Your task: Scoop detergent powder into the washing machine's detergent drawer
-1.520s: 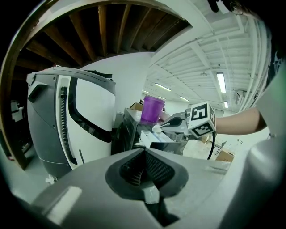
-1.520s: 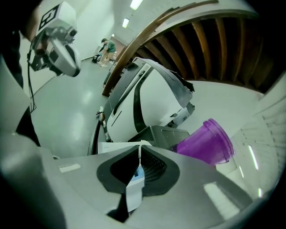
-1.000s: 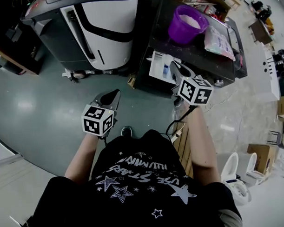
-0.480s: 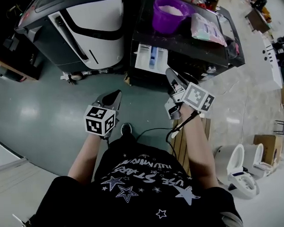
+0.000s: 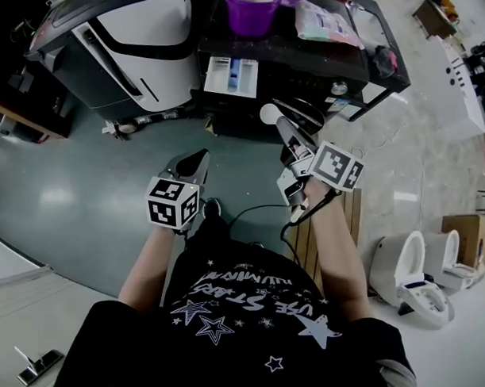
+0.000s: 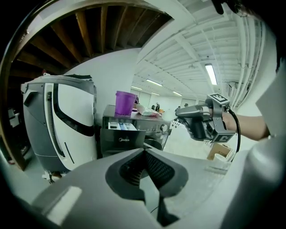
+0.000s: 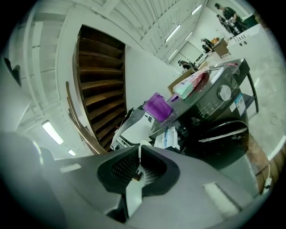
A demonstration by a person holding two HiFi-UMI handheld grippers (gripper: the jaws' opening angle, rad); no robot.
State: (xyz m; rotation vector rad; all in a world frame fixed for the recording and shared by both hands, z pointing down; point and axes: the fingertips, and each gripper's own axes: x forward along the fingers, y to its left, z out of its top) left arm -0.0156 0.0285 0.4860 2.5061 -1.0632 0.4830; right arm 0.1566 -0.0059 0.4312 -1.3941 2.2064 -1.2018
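The black washing machine stands at the top of the head view with its white detergent drawer pulled out. On its top sit a purple tub of powder and a detergent bag. My right gripper is in front of the machine, below and right of the drawer, shut on a white scoop; the scoop's thin handle is pinched between the jaws. My left gripper hangs lower left over the floor, shut and holding nothing. It sees the drawer, the tub and my right gripper.
A large white and grey appliance stands left of the washing machine. A wooden pallet lies on the floor under my right arm, and a black cable runs from it. White toilets and a cardboard box stand at the right.
The washing machine has slid toward the top of the head view. My right gripper now sits farther from the drawer, with the scoop's bowl showing at its tip. The left gripper has hardly moved.
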